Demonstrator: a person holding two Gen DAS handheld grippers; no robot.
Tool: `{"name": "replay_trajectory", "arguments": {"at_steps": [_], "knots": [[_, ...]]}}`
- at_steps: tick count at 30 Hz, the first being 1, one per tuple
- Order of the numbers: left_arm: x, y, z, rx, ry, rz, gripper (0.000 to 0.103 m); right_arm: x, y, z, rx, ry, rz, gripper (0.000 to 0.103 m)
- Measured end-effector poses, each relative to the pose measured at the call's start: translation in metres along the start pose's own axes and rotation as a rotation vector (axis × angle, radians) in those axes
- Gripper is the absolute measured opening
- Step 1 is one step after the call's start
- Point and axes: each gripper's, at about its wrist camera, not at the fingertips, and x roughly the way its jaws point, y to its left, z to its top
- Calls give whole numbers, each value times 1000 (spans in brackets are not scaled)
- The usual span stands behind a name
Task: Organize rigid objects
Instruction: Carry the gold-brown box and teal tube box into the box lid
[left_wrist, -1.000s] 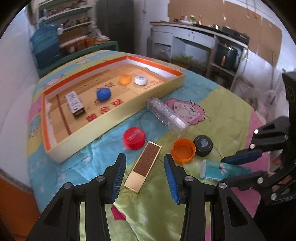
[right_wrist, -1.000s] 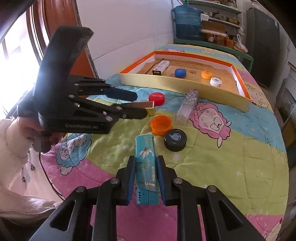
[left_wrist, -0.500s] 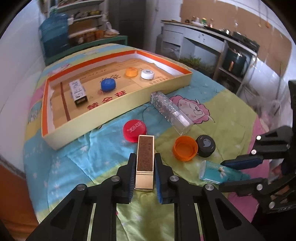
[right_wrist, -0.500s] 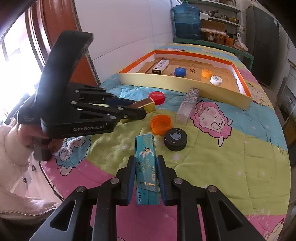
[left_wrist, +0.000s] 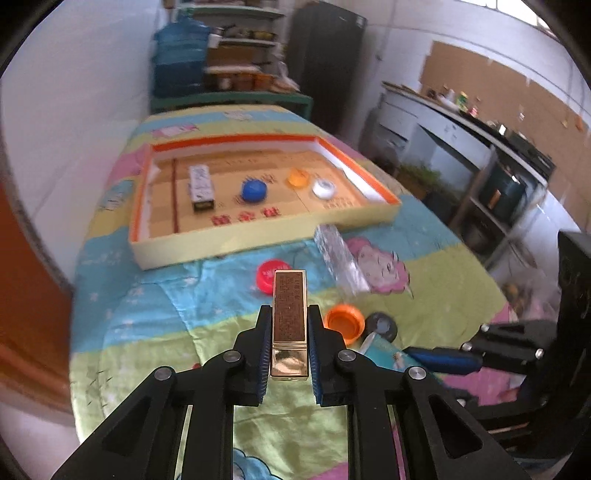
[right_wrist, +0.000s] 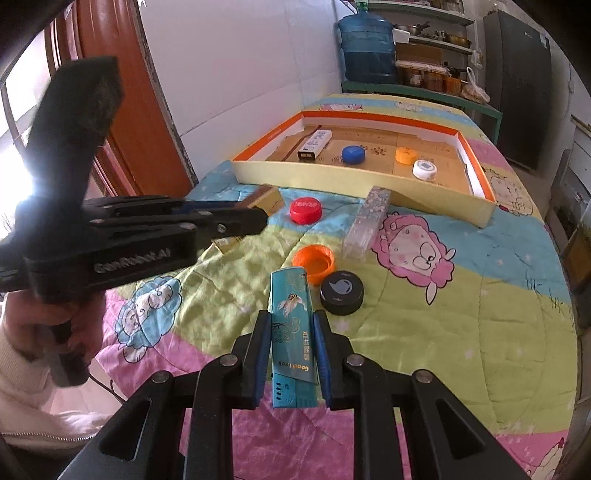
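My left gripper (left_wrist: 289, 328) is shut on a slim gold box (left_wrist: 289, 317) and holds it lifted off the quilt, pointing toward the tray (left_wrist: 258, 242). In the right wrist view the same gold box (right_wrist: 266, 199) sticks out past the left gripper (right_wrist: 236, 218). My right gripper (right_wrist: 290, 336) is shut on a teal box (right_wrist: 291, 328) that lies on the quilt. Loose on the quilt are a red cap (right_wrist: 306, 209), an orange cap (right_wrist: 314, 263), a black lid (right_wrist: 341, 292) and a clear glittery box (right_wrist: 367, 222).
The shallow yellow and orange tray (right_wrist: 369, 194) holds a white box (right_wrist: 314, 144), a blue cap (right_wrist: 352, 154), an orange cap (right_wrist: 405, 154) and a white cap (right_wrist: 424, 170). A person's hand (right_wrist: 44, 325) grips the left tool. Shelves and a water jug (right_wrist: 365, 48) stand behind.
My left gripper shut on the gold box, straightened it and raised it off the quilt toward the tray. The right gripper stayed shut on the teal box without moving.
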Motion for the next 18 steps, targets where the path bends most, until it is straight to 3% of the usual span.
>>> {"name": "replay_trajectory", "arguments": {"at_steps": [10,18], "knots": [[-24,0,11,-125,-63,139,18,-10,-2,18,-16,-59,-30,23],[-24,-3,18,-148,-71,179,18,-19,-7,38,-31,-122,-56,23]]}}
